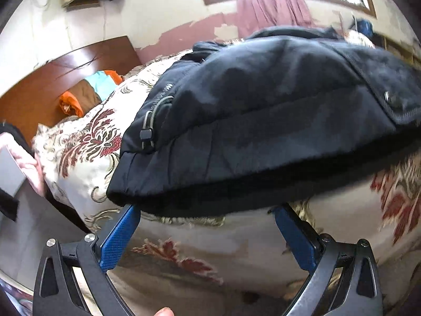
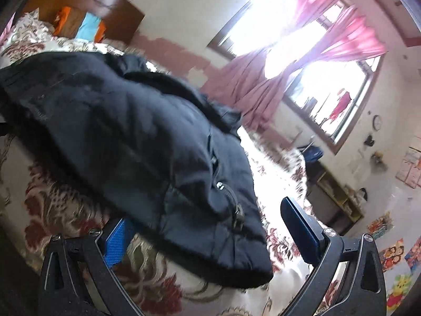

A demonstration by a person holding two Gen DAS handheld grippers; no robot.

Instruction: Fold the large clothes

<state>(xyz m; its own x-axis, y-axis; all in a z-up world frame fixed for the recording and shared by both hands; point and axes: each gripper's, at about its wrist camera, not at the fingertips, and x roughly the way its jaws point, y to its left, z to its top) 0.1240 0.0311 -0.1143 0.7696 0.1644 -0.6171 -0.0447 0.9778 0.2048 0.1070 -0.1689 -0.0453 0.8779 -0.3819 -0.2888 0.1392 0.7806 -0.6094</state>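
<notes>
A large black padded jacket (image 1: 263, 110) lies spread on a bed with a cream and red floral cover (image 1: 84, 152). In the left wrist view its dark hem runs just above my left gripper (image 1: 206, 210), which is open wide; the blue fingertips (image 1: 129, 221) touch or slip just under the hem. In the right wrist view the jacket (image 2: 131, 142) shows a zipper and a hem corner lying between the fingers of my right gripper (image 2: 208, 210). That gripper is open too. Its left finger (image 2: 117, 239) is partly hidden under the fabric, and the right one stands free.
A wooden headboard (image 1: 52, 84) holds folded orange, brown and cyan clothes (image 1: 86, 92). A window with pink curtains (image 2: 276, 79) is behind the bed, and a low shelf (image 2: 336, 200) stands to its right. A person's hand (image 1: 29, 163) shows at the left edge.
</notes>
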